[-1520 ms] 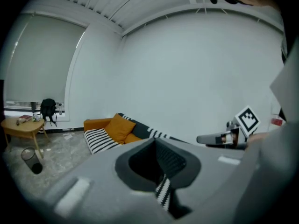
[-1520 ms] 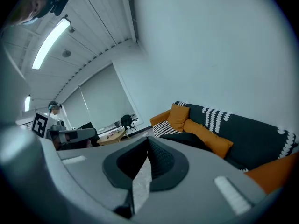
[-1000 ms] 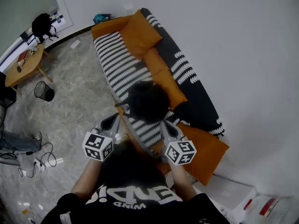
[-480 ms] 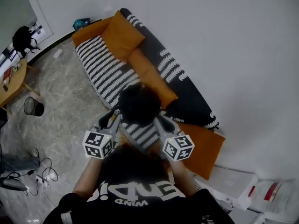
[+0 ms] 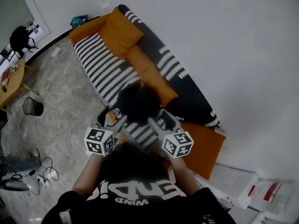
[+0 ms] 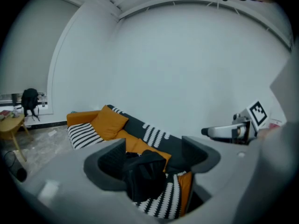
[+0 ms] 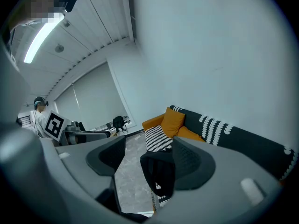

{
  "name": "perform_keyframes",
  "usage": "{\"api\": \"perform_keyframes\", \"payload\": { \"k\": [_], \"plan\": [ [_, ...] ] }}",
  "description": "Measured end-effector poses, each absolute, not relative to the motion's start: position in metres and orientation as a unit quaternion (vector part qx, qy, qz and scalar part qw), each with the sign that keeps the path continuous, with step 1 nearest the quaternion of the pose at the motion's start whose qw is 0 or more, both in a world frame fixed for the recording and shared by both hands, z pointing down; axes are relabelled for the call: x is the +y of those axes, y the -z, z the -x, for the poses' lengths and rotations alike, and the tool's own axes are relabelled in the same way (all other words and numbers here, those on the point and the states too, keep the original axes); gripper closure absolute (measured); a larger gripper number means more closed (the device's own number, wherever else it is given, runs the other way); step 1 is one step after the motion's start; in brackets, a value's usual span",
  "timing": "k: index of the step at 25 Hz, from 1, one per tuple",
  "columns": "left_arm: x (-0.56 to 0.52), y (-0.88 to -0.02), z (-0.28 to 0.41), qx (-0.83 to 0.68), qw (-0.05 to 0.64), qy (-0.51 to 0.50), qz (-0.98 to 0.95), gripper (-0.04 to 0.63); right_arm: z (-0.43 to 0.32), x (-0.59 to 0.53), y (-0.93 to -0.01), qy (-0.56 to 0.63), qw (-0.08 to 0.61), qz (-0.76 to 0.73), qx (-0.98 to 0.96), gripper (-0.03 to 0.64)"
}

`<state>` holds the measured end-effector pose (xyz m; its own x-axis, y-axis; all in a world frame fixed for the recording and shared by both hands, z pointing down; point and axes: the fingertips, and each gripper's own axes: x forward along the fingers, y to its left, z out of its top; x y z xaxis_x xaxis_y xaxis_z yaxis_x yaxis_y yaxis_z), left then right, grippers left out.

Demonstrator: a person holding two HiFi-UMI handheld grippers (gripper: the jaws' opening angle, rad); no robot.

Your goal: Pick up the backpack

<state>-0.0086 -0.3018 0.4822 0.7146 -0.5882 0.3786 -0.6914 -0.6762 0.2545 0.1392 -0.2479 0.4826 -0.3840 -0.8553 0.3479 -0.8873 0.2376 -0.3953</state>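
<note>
white wall point(image 5: 224, 41) and grey marbled floor point(image 5: 60, 92) enclose a black sofa point(image 5: 112, 69) with white stripes and orange cushions point(image 5: 124, 31). black backpack point(image 5: 138, 101) sits on the sofa seat, near its front edge. both forearms reach forward from the torso, side by side, with both tools tipped slightly downward toward the sofa. left gripper point(image 5: 112, 117) is at the backpack's left side, right gripper point(image 5: 161, 120) at its right side. on each gripper the jaws are opening and stand wide apart; the backpack appears between them, with neither pair clamped on it.
</note>
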Motion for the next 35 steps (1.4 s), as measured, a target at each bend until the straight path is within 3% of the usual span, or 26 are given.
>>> {"api": "perform_keyframes", "payload": {
  "k": [11,26,35],
  "plan": [
    [-0.324,-0.531,-0.010,-0.338,0.217,-0.180,-0.898,0.222,-0.158,-0.273,-0.541,-0.324,0.067,-0.530,-0.781,0.312],
    [-0.388,-0.675,-0.018,-0.312,0.288,-0.236,-0.874,0.206,-0.165,-0.340,-0.691,-0.357,0.138,-0.527,-0.759,0.314],
    [-0.421,-0.724,-0.039,-0.294,0.295,-0.239,-0.877,0.204,-0.167,-0.381,-0.760,-0.380,0.133,-0.544,-0.736,0.313]
  ]
}}
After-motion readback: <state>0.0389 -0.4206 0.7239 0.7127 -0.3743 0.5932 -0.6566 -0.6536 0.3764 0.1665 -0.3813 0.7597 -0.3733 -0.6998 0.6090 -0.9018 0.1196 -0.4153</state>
